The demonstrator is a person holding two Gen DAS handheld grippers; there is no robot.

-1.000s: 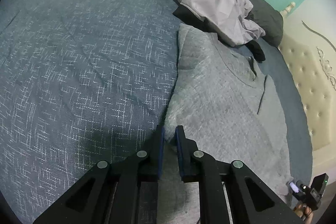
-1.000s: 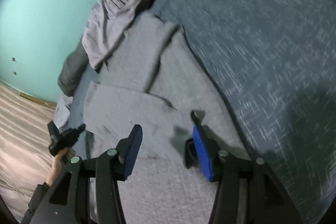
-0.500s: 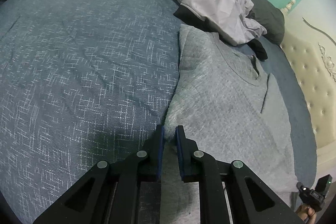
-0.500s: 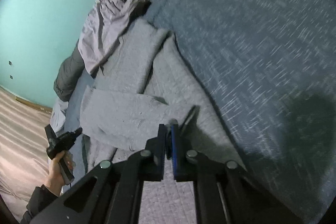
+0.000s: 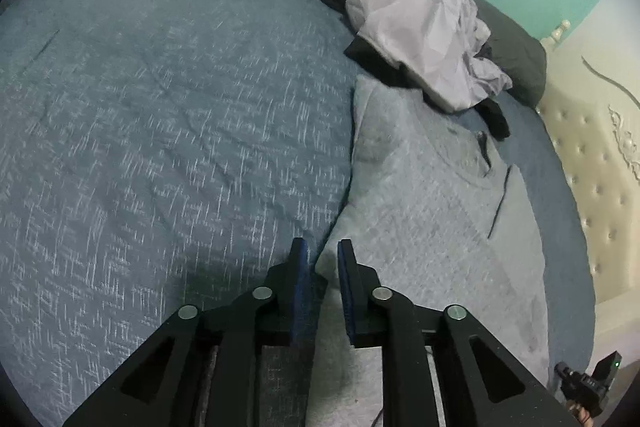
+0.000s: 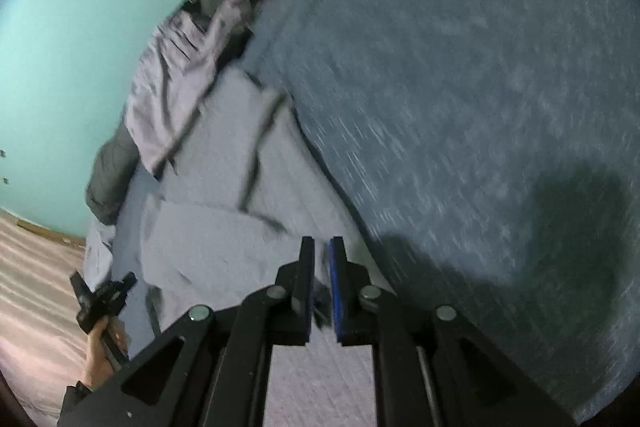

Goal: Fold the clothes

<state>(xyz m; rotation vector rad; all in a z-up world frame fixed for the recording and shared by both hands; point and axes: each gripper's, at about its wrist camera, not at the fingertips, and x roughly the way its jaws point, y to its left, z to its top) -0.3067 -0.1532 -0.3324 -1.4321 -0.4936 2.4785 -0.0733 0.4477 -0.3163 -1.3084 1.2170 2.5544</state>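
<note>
We have the grey sweater (image 5: 432,211) lying flat on the blue bed cover (image 5: 160,131), near the side with the cream headboard (image 5: 592,163); its collar points to the pile of lilac and black clothes (image 5: 420,27) at the far end. One sleeve is already folded across the body, as the right wrist view shows.

Our left gripper (image 5: 322,259) stands at the sweater's left edge, and its jaws are opening a little; the grey edge is between them, but the pads do not seem to press it any more. Our right gripper (image 6: 320,259) has its jaws nearly together, with a thin fold of the grey fabric between them; they are opening very slightly, so we judge this pinch to be weak.

What could go wrong from here, in our opinion:
- The fabric may slip out of the right jaws if we lift now, because only a small bit is caught.
- The left side is free, so a pull from the right alone could drag the sweater crooked and undo the folded sleeve.
- The jaws might catch the bed cover together with the sweater, since both are soft and lie close.
</note>
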